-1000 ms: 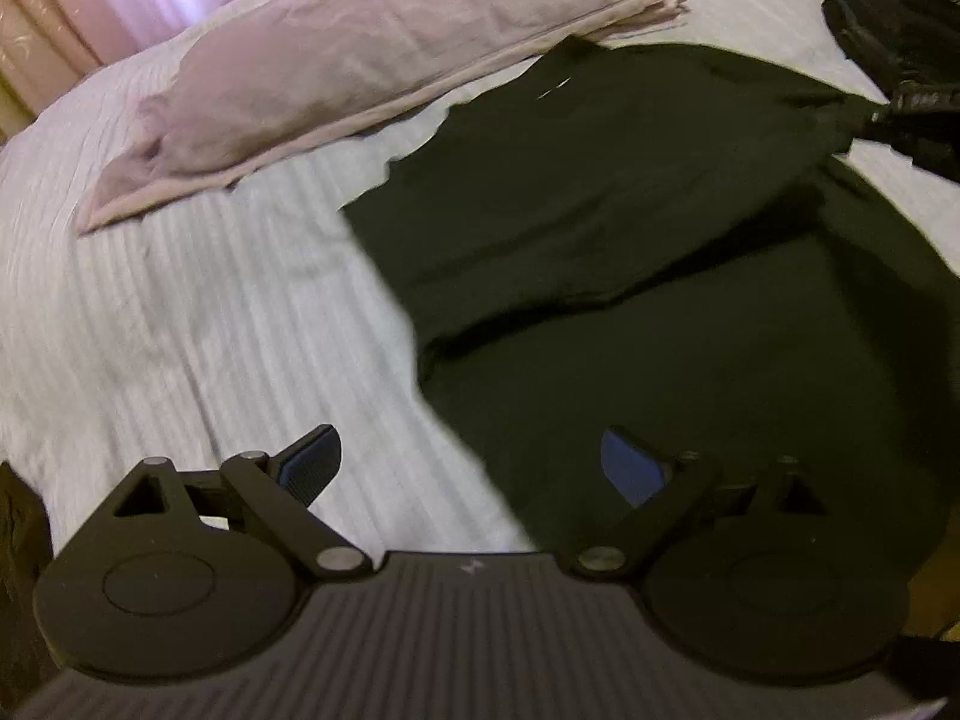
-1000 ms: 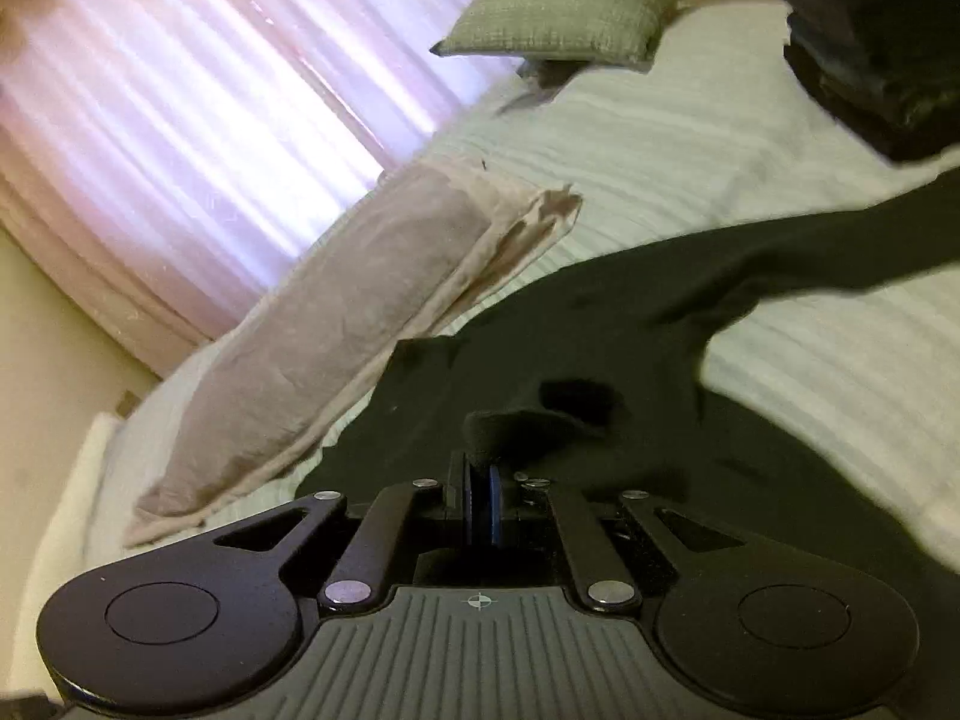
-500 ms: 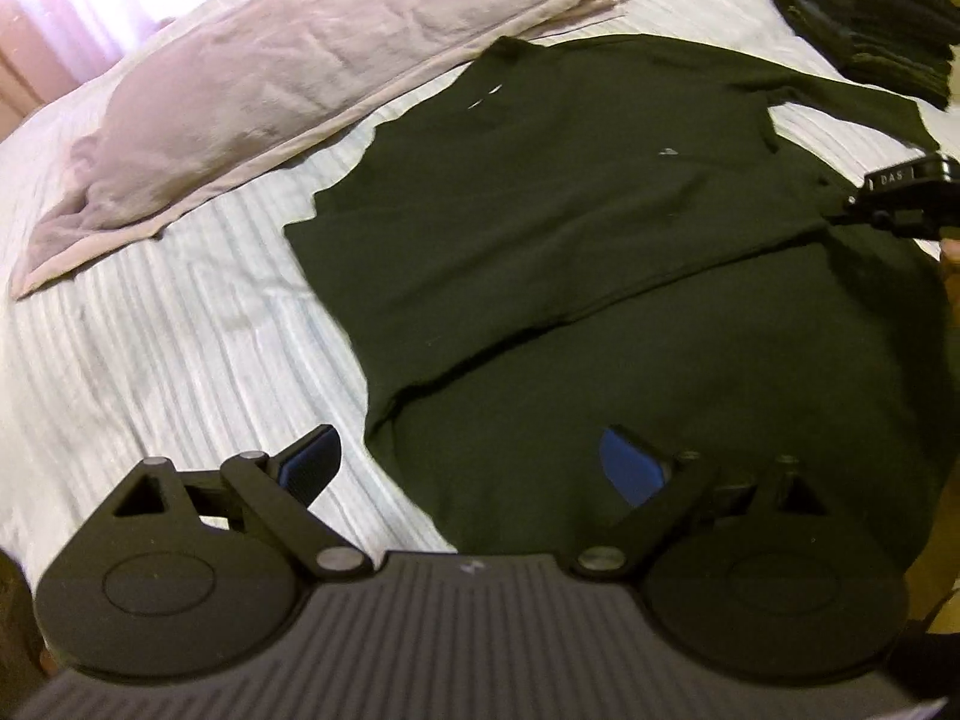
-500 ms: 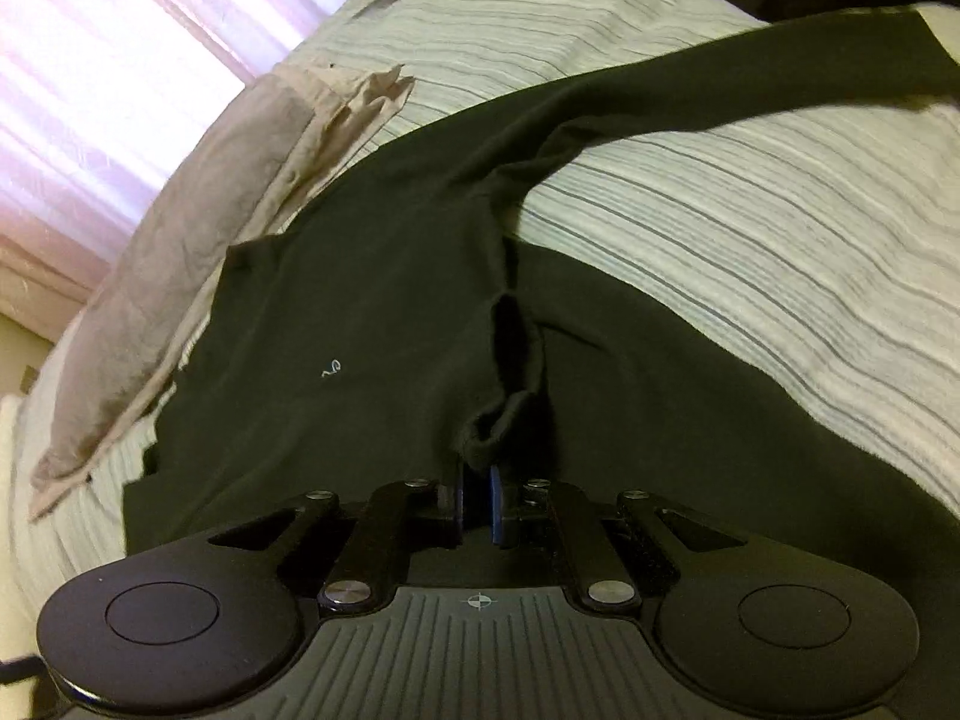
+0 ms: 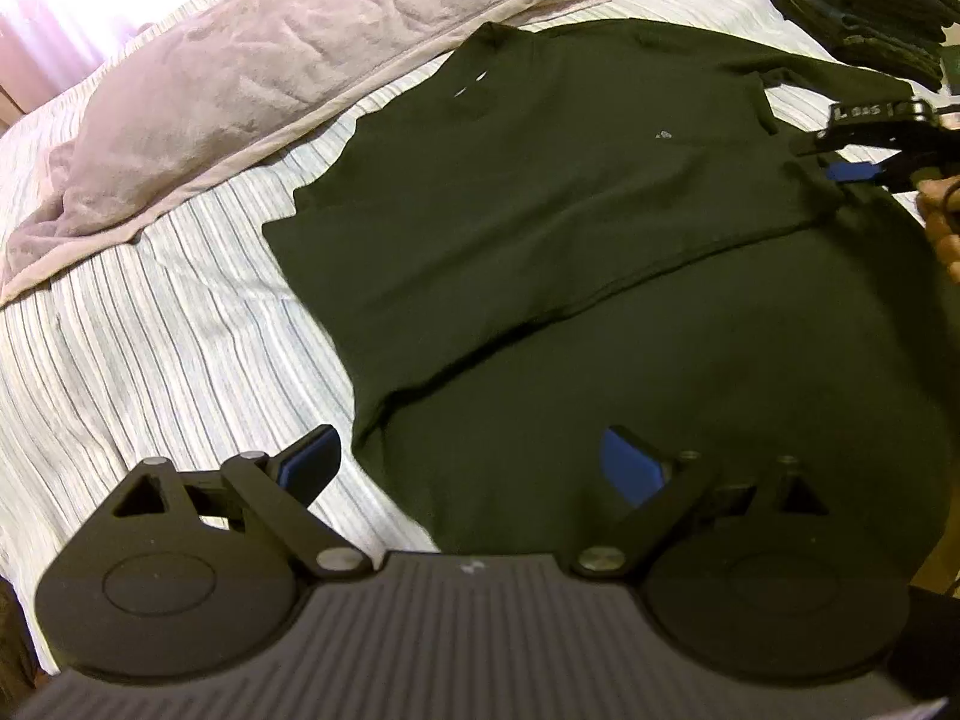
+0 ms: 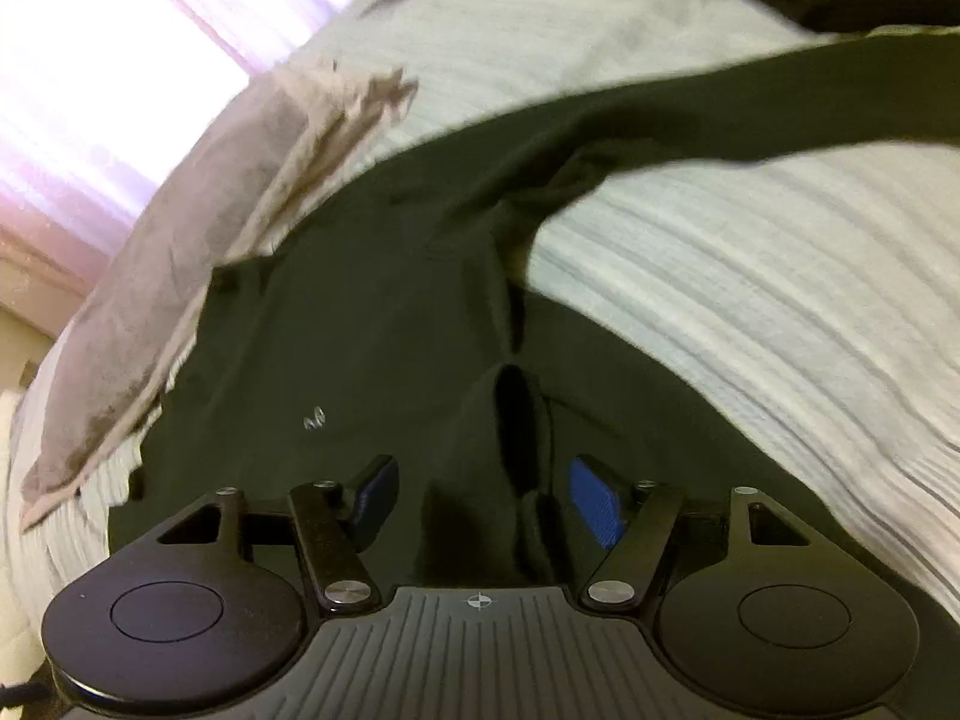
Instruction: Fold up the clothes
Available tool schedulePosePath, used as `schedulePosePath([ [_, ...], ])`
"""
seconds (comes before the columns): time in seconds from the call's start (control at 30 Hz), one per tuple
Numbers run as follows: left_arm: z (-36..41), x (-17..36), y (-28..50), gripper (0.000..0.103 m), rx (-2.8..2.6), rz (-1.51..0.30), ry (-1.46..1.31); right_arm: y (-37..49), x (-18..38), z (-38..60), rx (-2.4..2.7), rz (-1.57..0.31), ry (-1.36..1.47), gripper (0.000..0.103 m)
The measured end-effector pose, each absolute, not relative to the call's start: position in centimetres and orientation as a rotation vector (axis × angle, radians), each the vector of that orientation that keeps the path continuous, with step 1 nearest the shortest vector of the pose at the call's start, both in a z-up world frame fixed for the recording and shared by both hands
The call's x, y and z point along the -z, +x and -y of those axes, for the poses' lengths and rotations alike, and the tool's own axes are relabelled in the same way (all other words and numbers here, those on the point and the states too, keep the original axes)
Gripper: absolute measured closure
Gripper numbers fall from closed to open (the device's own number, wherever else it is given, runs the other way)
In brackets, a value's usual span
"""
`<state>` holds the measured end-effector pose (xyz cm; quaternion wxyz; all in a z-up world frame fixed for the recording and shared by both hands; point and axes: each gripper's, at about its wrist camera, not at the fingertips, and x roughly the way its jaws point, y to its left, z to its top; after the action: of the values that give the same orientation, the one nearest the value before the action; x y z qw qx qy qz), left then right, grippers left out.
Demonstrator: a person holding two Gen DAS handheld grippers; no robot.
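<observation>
A dark long-sleeved top (image 5: 540,198) lies on the striped bed, its lower half folded up over the chest so a fold edge runs across it. My left gripper (image 5: 474,462) hovers open above the top's near left edge, holding nothing. In the left wrist view my right gripper (image 5: 852,171) shows at the garment's right side, with a hand behind it. My right gripper (image 6: 483,495) is open over the top (image 6: 360,330); a raised fold of cloth (image 6: 516,420) stands loose between its blue pads. One sleeve (image 6: 750,120) stretches away to the right.
A pinkish-grey pillow (image 5: 270,66) lies beyond the top at the left. A stack of folded dark clothes (image 5: 864,0) sits at the far right corner. The striped bedsheet (image 5: 150,330) lies bare to the left. Bright curtains (image 6: 90,60) hang behind the bed.
My right gripper has opened and let go of the fold of cloth it pinched. The folded-over half now lies flat. My left gripper stayed open and shifted slightly.
</observation>
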<state>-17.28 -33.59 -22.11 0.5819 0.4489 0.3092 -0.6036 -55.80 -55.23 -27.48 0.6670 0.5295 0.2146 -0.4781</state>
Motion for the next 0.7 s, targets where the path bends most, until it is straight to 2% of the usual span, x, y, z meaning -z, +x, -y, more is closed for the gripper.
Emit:
schedulePosePath([
  [0.03, 33.9, 22.1, -17.7, 0.011, 1.402, -0.72, 1.052, -55.7, 27.8, 55.7, 1.047, -0.504, 1.2, 0.099],
  [0.17, 35.4, 22.1, -20.5, 0.011, 1.368, -0.734, 1.057, -55.7, 23.9, 56.0, 0.99, -0.476, 0.966, 0.099],
  [0.23, 36.2, 22.1, -22.2, 0.011, 1.358, -0.749, 1.055, -56.1, 23.7, 56.3, 0.989, -0.492, 0.896, 0.098],
  [0.27, 36.6, 22.1, -23.1, 0.011, 1.353, -0.757, 1.054, -56.4, 24.2, 56.7, 0.991, -0.514, 0.895, 0.092],
  [0.3, 37.1, 22.2, -23.9, 0.011, 1.348, -0.764, 1.053, -57.0, 25.3, 57.3, 0.995, -0.547, 0.938, 0.076],
  [0.33, 37.5, 22.2, -24.8, 0.011, 1.343, -0.772, 1.052, -57.5, 26.4, 58.0, 0.999, -0.58, 0.981, 0.049],
  [0.5, 40.0, 22.2, -30.1, 0.011, 1.384, -0.774, 1.072, -62.5, 26.4, 58.9, 0.976, -0.523, 1.064, 0.048],
  [0.7, 43.6, 22.2, -35.0, 0.011, 1.463, -0.738, 1.097, -75.1, 26.2, 59.5, 1.273, -0.363, 1.21, 0.048],
])
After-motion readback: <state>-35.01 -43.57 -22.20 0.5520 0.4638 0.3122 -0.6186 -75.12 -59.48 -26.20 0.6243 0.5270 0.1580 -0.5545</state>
